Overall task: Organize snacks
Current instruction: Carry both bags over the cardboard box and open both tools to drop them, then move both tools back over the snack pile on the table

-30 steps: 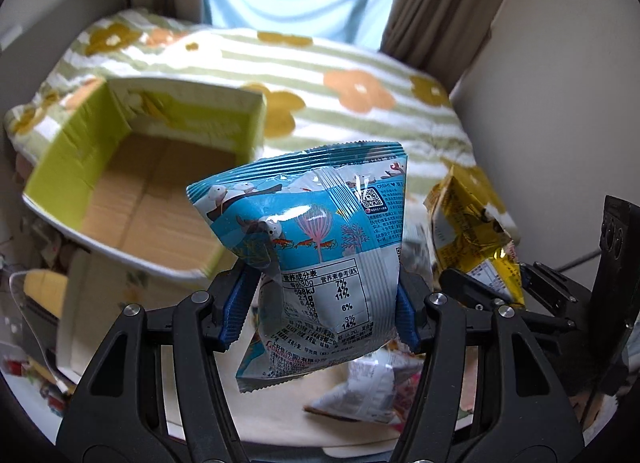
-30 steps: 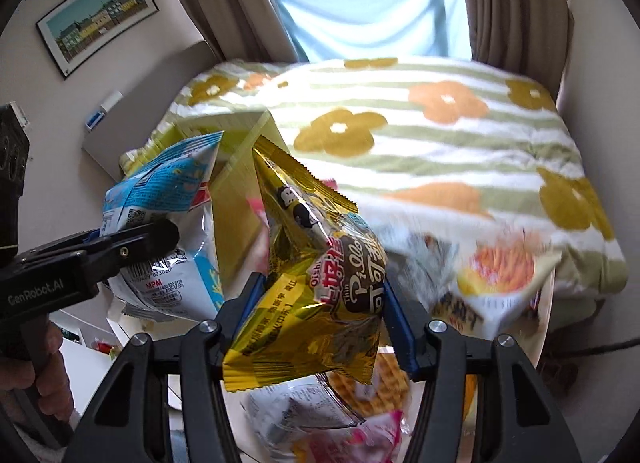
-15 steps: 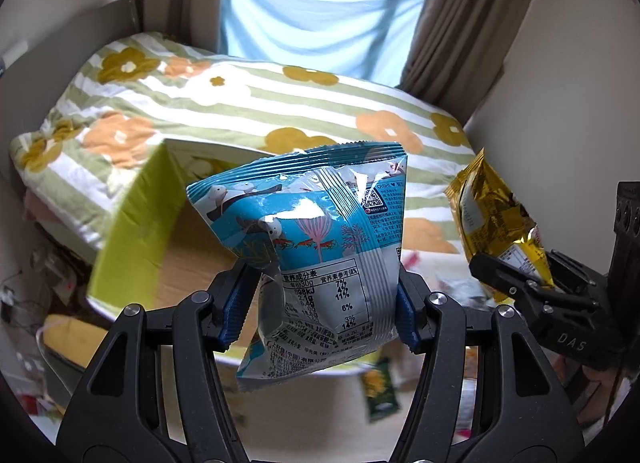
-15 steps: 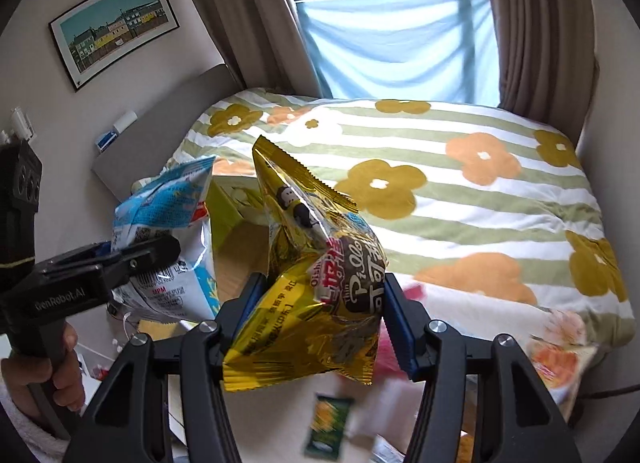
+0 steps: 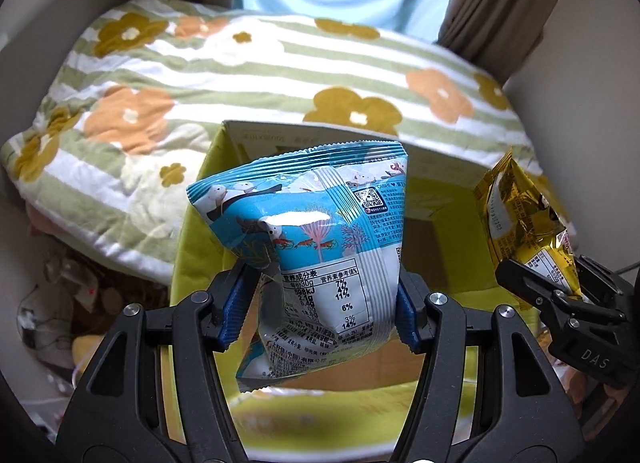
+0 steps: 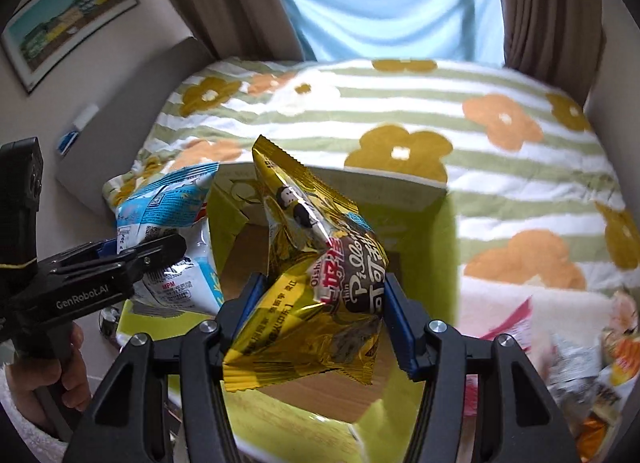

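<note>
My left gripper (image 5: 322, 309) is shut on a blue snack bag (image 5: 316, 239) with a white nutrition label, held upright over an open cardboard box (image 5: 192, 239) with yellow-green inner walls. My right gripper (image 6: 322, 319) is shut on a gold snack bag (image 6: 320, 283), also above the box (image 6: 448, 247). In the left wrist view the gold bag (image 5: 524, 231) and the right gripper (image 5: 560, 299) hang at the right, over the box's right side. In the right wrist view the blue bag (image 6: 168, 223) and the left gripper (image 6: 132, 259) sit at the left, with a hand (image 6: 44, 379) on the handle.
The box stands against a bed with a green-striped flowered blanket (image 5: 260, 63). Several loose snack packets (image 6: 584, 375) lie at the right of the box. Clutter (image 5: 68, 295) fills the floor at the left. Curtains (image 6: 548, 3) and a framed picture (image 6: 68, 19) are behind.
Both grippers have carried their bags leftwards from the snack pile to above the open box. The box now lies directly under both bags, and the snack pile has slid to the right edge.
</note>
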### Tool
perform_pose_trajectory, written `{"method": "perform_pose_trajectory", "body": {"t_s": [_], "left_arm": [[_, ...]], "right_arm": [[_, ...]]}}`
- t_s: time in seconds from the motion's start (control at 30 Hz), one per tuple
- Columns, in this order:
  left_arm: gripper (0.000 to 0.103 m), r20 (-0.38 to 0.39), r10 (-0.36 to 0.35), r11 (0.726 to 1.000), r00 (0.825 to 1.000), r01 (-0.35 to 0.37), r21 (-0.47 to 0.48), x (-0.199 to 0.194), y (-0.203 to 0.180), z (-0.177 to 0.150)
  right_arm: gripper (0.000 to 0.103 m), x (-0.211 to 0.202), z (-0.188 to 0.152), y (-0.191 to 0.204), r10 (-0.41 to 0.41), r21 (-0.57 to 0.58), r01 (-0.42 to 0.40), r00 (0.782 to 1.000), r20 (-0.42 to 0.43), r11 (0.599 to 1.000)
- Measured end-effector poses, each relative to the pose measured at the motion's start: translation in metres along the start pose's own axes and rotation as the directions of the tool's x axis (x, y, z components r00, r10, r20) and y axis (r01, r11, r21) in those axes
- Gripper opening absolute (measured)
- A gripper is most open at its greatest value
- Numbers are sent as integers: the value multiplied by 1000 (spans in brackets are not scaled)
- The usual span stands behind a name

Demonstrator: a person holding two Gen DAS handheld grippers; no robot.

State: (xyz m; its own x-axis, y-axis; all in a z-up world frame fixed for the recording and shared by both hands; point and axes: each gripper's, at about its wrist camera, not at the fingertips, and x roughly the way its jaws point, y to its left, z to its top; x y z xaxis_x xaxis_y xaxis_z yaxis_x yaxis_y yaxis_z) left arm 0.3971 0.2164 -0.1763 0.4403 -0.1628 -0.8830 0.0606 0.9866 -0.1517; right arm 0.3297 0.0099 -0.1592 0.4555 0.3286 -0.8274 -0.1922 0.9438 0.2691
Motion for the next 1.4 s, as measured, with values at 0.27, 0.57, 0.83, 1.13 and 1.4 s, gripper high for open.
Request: {"method": "perform_pose_trajectory", "body": {"t_s": [0.27, 0.57, 0.83, 1.13, 1.4], "left_arm": [[67, -101, -5, 999, 995, 10, 45, 51, 8, 10], [99, -60, -24, 1000, 998, 25, 7, 30, 19, -2], [99, -37, -29, 999, 999, 27, -47, 10, 29, -23], [99, -2, -23, 999, 1000, 23, -31, -12, 22, -39], [99, 70, -33, 999, 997, 36, -33, -48, 14, -47]], "right_arm": [[53, 51, 4, -6, -32, 64, 38, 995, -98, 997], [53, 59, -1, -13, -67, 95, 81, 988, -136, 992], [74, 60, 3, -12, -104, 95, 113, 990, -95, 989], [103, 39, -3, -7, -66, 105, 68, 998, -22, 992], [103, 10, -6, 8, -64, 103, 63, 998, 2, 993]]}}
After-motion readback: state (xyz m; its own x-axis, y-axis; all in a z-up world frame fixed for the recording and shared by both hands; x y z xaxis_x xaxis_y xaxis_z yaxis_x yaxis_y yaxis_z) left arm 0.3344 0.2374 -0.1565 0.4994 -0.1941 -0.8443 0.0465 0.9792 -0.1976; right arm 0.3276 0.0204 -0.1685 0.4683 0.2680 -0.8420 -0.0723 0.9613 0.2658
